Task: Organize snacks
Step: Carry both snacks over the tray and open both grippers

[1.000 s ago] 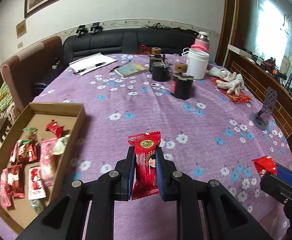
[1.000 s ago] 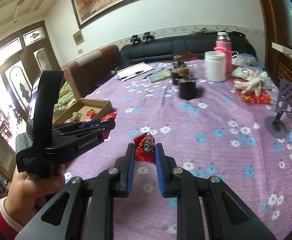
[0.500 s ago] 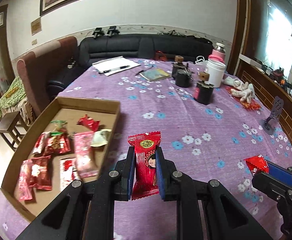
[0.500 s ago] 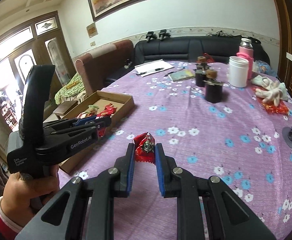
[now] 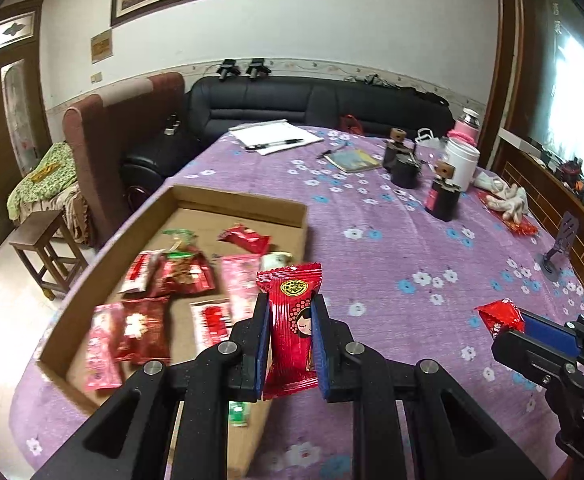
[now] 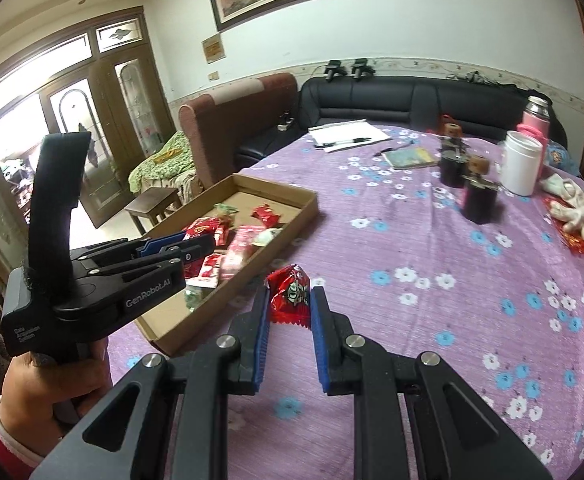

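Item: cardboard tray [image 5: 234,206], shallow and open-topped, on the purple floral tabletop [image 5: 392,248] at its left edge, already carrying a scatter of red and pink snack packets [image 5: 184,276]. Left gripper [image 5: 290,344]: fingers closed tight on a long red candy packet [image 5: 292,320] printed with a cartoon face, long axis upright and running along the fingers, its top crimp projecting past the tips. The tray lies directly ahead and to the left of these fingers, its near right corner beneath them; in the right wrist view the left gripper [image 6: 180,250] hangs over the tray's contents. Right gripper [image 6: 290,320]: fingers closed on a short, crumpled red candy [image 6: 290,294], pinched at its lower crimp, over bare cloth just right of the tray's right wall [image 6: 284,232]. Judgement: the left hand is the nearer and best placed to release first; the right needs a further short carry leftward across the wall.
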`<action>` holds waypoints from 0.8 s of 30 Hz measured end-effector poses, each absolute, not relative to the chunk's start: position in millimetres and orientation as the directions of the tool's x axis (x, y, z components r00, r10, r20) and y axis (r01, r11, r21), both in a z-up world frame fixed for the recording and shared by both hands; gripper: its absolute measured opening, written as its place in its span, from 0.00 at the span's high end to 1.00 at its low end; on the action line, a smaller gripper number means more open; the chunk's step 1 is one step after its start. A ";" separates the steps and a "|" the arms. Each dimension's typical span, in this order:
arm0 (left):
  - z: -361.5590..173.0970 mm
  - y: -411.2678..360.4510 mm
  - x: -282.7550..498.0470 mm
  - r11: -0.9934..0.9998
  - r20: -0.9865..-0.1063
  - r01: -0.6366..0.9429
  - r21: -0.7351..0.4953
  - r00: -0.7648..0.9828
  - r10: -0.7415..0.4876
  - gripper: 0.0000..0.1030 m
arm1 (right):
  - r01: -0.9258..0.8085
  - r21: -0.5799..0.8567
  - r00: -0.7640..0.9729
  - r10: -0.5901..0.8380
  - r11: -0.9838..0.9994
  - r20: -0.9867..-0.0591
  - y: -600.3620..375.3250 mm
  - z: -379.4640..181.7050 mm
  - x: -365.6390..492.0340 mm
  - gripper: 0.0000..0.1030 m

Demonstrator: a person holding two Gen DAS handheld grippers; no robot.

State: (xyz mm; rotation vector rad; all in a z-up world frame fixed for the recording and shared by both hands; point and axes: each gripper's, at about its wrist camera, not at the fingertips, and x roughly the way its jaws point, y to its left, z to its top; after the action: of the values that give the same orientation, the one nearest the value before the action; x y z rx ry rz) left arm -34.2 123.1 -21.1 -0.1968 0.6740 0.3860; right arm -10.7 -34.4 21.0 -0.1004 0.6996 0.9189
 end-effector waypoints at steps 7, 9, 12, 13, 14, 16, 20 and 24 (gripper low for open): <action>-17.9 151.7 -60.6 0.883 -0.626 -0.465 -0.063 0.707 0.327 0.81 | -0.804 0.186 0.367 0.718 0.565 -0.592 2.9 28.8 -21.8 0.81; -18.9 159.7 -65.8 0.875 -0.628 -0.480 -0.066 0.701 0.338 0.81 | -0.815 0.182 0.357 0.725 0.549 -0.589 11.9 31.2 -24.7 0.81; -21.1 171.2 -74.0 0.862 -0.630 -0.502 -0.066 0.691 0.354 0.81 | -0.835 0.172 0.341 0.736 0.523 -0.584 30.5 35.7 -28.5 0.81; -21.8 175.1 -76.9 0.858 -0.631 -0.509 -0.069 0.688 0.358 0.81 | -0.840 0.167 0.338 0.739 0.517 -0.583 35.2 36.8 -29.2 0.81; -22.4 178.1 -78.8 0.854 -0.631 -0.515 -0.070 0.686 0.362 0.81 | -0.845 0.160 0.337 0.740 0.511 -0.582 41.5 37.8 -29.9 0.81; -24.7 184.2 -82.3 0.848 -0.635 -0.526 -0.066 0.678 0.371 0.81 | -0.852 0.151 0.334 0.742 0.502 -0.581 52.8 39.6 -28.6 0.81; -29.1 195.1 -85.8 0.838 -0.644 -0.541 -0.068 0.665 0.377 0.81 | -0.864 0.145 0.321 0.750 0.482 -0.579 76.1 42.0 -22.5 0.81; -32.1 203.5 -86.3 0.830 -0.652 -0.553 -0.068 0.655 0.382 0.81 | -0.869 0.152 0.308 0.756 0.471 -0.578 94.9 42.5 -14.8 0.81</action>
State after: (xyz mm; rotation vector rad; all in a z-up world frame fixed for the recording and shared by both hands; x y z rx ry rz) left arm -86.3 203.5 -32.1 -0.2721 0.6712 0.5376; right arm -14.8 94.9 42.5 -0.2018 0.6435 1.0832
